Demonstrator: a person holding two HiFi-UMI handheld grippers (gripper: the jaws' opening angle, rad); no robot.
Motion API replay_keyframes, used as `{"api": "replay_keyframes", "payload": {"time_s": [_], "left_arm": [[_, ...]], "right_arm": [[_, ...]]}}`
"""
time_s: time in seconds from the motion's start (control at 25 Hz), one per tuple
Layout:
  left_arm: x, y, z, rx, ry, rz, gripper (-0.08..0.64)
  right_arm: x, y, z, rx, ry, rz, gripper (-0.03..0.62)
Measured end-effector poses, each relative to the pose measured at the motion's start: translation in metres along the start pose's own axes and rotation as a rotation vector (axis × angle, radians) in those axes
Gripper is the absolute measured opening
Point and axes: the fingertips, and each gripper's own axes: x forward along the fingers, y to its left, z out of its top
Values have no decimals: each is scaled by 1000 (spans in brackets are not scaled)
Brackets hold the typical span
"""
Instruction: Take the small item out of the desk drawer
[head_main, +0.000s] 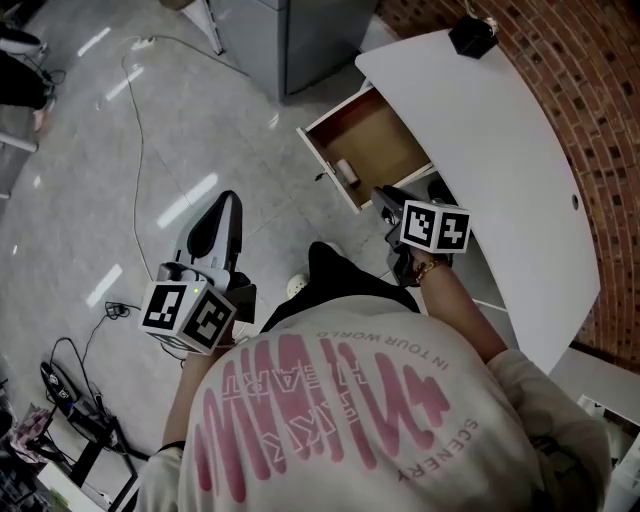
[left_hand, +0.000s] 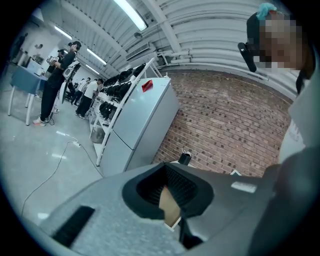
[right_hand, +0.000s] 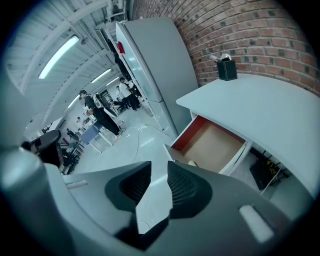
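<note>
My right gripper (head_main: 384, 200) points at the open drawer (head_main: 385, 128) of the white table (head_main: 500, 150), close to its front wall. 1 small pale item (head_main: 347, 170) lies inside against that wall. My left gripper (head_main: 227, 205) is well apart, over the grey floor (head_main: 120, 180). 1 black box (head_main: 472, 37) stands on the table's far end.

The desk (head_main: 500, 150) top is seen as smooth, matt white board. The drawer (head_main: 382, 135) under it is lined with matt brown, wood-like board. The floor (head_main: 230, 130) beside the desk is finished in glossy grey, and lights are mirrored in it. The wall (head_main: 590, 70) behind the desk is laid in rough red brick. The fingers (right_hand: 185, 187) are faced with dark, ribbed, matt pads.
</note>
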Motion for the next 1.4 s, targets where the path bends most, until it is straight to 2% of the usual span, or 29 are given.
{"api": "replay_keyframes", "payload": {"time_s": [0.4,0.64,1.08,1.28,1.4], "left_arm": [[0,38,-20,-48,57,111,6],[14,70,-23,-96,68,200,6],[49,95,-14,-124,80,331,6],[68,104,-14,-119,108,383,6],[78,112,-24,-130,135,415,6]], "right_arm": [[49,-19,-15,-10,135,-15,120],[88,-37,-4,-22,204,-25,121],[163,-60,29,-127,350,10,121],[191,-76,24,-218,446,15,123],[209,-88,15,-230,499,18,123]]}}
